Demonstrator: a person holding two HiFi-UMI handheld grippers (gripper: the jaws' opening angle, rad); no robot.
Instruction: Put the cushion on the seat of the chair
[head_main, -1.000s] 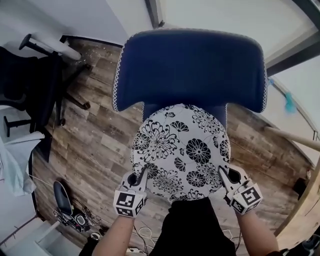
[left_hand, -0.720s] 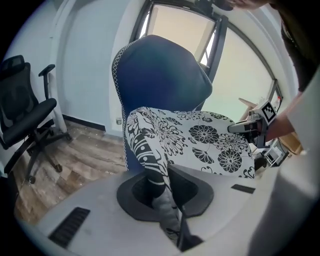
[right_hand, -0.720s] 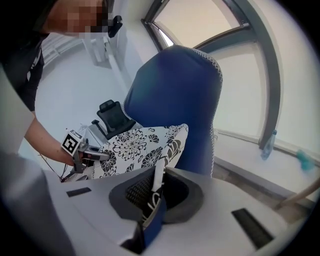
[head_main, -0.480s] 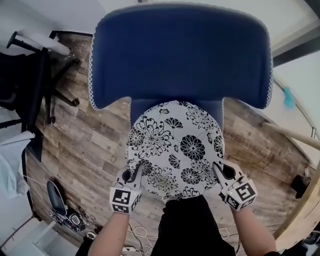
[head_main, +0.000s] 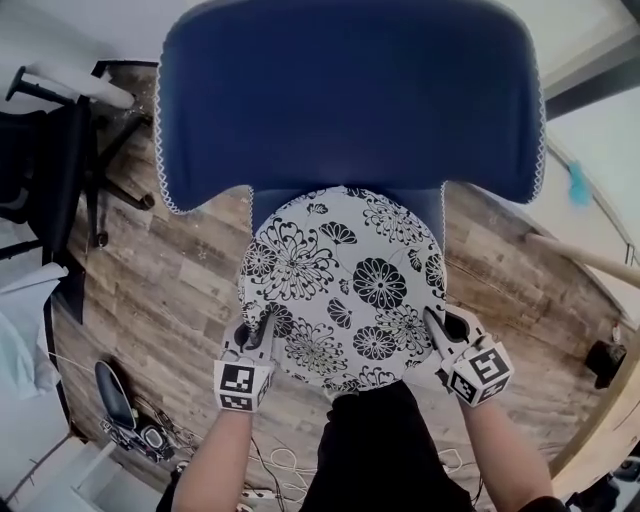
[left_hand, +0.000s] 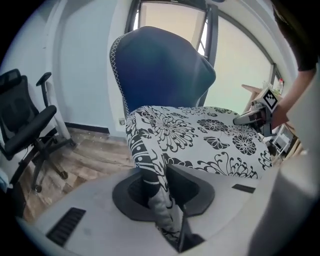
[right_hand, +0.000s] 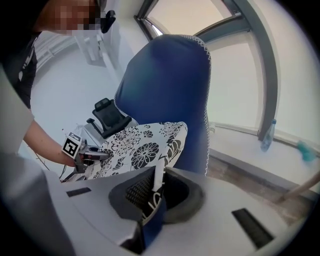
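Note:
A round white cushion (head_main: 345, 285) with black flowers lies flat over the seat of the blue high-backed chair (head_main: 350, 90) and hides nearly all of the seat. My left gripper (head_main: 262, 325) pinches its near left edge; its jaws are opening slightly, with the fabric (left_hand: 150, 170) still between them. At the near right edge, my right gripper (head_main: 432, 325) is shut on the cushion. In the left gripper view the cushion (left_hand: 200, 132) stretches toward the chair back (left_hand: 160, 70). The right gripper (right_hand: 155, 192) shows its rim clamped, the cushion (right_hand: 140, 145) beyond.
A black office chair (head_main: 50, 170) stands on the wood floor at the left. Cables and a small device (head_main: 130, 410) lie near my left foot. A wooden pole (head_main: 585, 258) leans at the right, by the window wall. A blue bottle (right_hand: 267, 135) stands on the sill.
Both grippers have sunk with the cushion toward the seat. The chair back fills more of the head view than before.

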